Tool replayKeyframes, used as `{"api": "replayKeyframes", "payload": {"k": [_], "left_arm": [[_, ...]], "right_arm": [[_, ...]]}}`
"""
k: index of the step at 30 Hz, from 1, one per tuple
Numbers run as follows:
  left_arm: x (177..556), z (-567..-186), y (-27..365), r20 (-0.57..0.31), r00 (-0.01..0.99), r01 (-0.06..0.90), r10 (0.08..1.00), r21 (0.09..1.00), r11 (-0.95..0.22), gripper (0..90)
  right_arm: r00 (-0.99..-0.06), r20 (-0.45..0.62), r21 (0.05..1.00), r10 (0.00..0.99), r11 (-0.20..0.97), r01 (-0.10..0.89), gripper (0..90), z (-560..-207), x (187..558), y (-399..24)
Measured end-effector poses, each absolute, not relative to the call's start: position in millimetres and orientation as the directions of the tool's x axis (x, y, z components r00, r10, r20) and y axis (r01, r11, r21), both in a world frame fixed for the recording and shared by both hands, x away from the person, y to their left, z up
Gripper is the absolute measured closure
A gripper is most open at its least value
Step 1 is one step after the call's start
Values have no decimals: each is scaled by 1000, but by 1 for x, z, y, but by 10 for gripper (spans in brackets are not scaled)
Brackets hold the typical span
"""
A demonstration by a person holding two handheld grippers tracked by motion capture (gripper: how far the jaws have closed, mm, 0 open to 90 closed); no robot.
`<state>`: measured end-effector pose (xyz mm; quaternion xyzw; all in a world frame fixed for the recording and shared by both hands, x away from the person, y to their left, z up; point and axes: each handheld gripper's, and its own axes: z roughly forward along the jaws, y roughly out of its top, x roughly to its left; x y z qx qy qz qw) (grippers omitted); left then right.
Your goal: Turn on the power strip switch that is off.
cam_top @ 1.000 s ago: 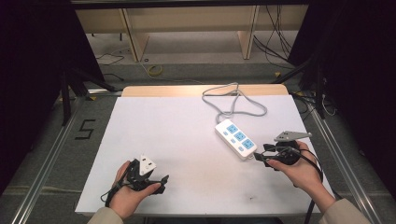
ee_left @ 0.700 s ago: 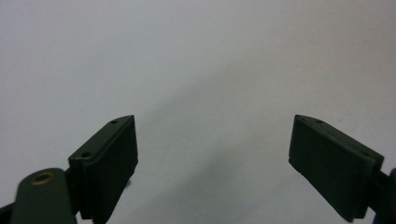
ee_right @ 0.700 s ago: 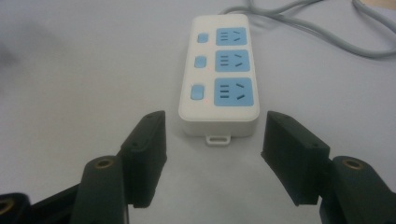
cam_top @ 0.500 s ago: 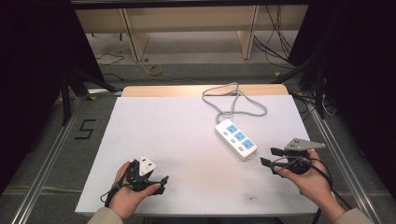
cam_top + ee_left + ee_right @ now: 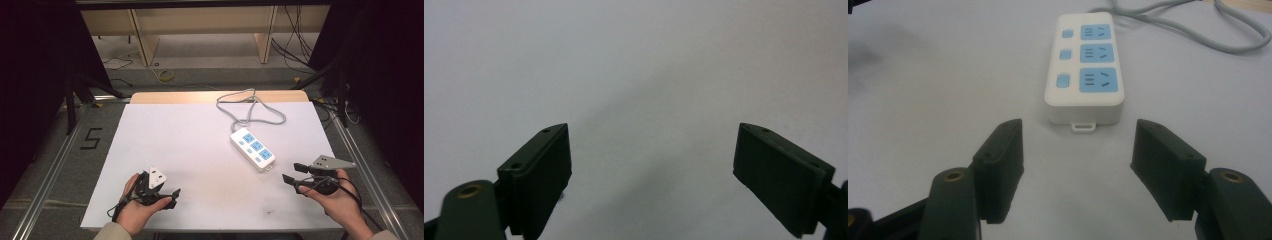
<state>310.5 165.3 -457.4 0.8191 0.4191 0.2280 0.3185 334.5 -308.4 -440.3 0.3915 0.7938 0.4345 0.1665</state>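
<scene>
Facing power strip (image 5: pixel 1084 67) (jaws apart)

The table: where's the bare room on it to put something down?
Most of the white table is bare: the whole stretch left of the power strip, and the middle between the left gripper and right gripper. The far right is crowded by the strip and its looped cable.

the left gripper (image 5: pixel 654 165) holds its two black fingers (image 5: pixel 541 175) wide apart over the bare white table (image 5: pixel 634 60).
</scene>
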Motion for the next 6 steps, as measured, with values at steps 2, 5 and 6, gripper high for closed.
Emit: {"api": "replayKeyframes", "payload": {"k": [2,5,6], "left_arm": [[311,-457,165,105,545,541,832,713,-445,151],[311,-458,164,101,547,544,831,711,-445,151],[312,-458,163,96,548,546,831,712,-442,151]], "right_arm": [[-637,76,820,767,316,478,376,-441,335,-309],[-633,82,817,770,312,486,375,-441,335,-308],[-633,83,817,770,311,486,373,-442,335,-308]]}}
